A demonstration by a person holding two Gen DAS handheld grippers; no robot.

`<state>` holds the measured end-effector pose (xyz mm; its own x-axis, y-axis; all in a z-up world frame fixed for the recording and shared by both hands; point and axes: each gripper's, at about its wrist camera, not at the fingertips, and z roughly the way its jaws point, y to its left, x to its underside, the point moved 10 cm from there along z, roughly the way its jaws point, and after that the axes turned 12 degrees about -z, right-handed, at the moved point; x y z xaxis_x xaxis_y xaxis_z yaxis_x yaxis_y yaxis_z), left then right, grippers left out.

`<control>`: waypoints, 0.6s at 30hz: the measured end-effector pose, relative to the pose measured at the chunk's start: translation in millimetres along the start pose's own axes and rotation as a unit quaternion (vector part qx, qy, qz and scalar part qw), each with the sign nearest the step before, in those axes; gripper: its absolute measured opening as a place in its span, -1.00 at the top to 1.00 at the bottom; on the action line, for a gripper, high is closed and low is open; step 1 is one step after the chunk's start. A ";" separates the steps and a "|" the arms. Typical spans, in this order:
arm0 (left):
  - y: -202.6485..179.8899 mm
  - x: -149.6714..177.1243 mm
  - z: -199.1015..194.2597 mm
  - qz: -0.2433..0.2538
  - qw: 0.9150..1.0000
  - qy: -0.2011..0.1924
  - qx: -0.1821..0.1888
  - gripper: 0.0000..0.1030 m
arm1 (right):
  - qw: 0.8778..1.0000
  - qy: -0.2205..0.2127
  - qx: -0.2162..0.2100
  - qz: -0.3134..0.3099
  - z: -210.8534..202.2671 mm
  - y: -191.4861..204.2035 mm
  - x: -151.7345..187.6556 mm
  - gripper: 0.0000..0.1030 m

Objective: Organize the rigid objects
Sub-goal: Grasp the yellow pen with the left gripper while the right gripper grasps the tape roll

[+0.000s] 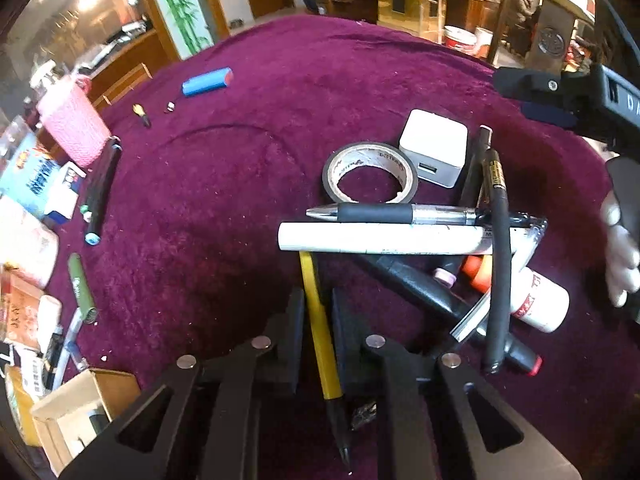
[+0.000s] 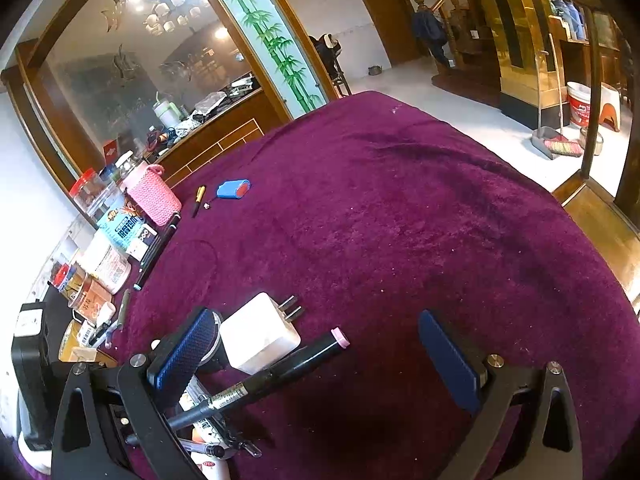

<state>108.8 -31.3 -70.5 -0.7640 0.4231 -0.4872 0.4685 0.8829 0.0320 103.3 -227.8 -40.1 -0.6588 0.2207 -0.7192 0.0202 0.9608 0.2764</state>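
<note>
My left gripper [image 1: 317, 300] is shut on a yellow pencil [image 1: 320, 328], whose far end lies under a white marker [image 1: 380, 239]. Behind it a pile holds a silver-black pen [image 1: 400, 213], a tape roll [image 1: 370, 173], a white charger [image 1: 434, 148], a black pen [image 1: 498, 260] and a white bottle [image 1: 538, 304]. My right gripper [image 2: 320, 356] is open and empty above the purple cloth [image 2: 400, 220], beside the charger [image 2: 260, 334] and a pink-tipped black marker [image 2: 280, 372]. It also shows in the left wrist view [image 1: 560, 96] at the upper right.
A blue cylinder [image 1: 208, 82], a pink knitted cup [image 1: 74, 124], a long black marker [image 1: 102, 192] and a green tube [image 1: 82, 288] lie at the left. Boxes and jars [image 2: 108, 256] crowd the left edge. An open carton [image 1: 76, 404] sits near left.
</note>
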 end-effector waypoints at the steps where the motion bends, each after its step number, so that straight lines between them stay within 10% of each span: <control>1: -1.1 1.0 -0.8 -0.006 1.000 -0.003 -0.005 0.80 | 1.000 0.000 0.001 0.000 0.3 -0.4 -0.3 -0.99; 10: -2.1 10.5 -51.2 -0.091 0.994 -0.049 0.039 0.82 | 1.000 -0.009 -0.003 -0.004 -0.9 -2.5 -1.2 -0.98; 18: 2.5 34.9 -154.7 -0.148 0.971 -0.156 0.106 0.81 | 0.998 -0.005 -0.029 -0.062 1.2 27.9 5.2 -0.99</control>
<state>14.7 17.2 47.6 -0.7226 0.0466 -0.6897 0.3559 0.8804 -0.3134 101.3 -199.7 -36.8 -0.6461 0.1029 -0.7562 -0.1043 0.9697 0.2211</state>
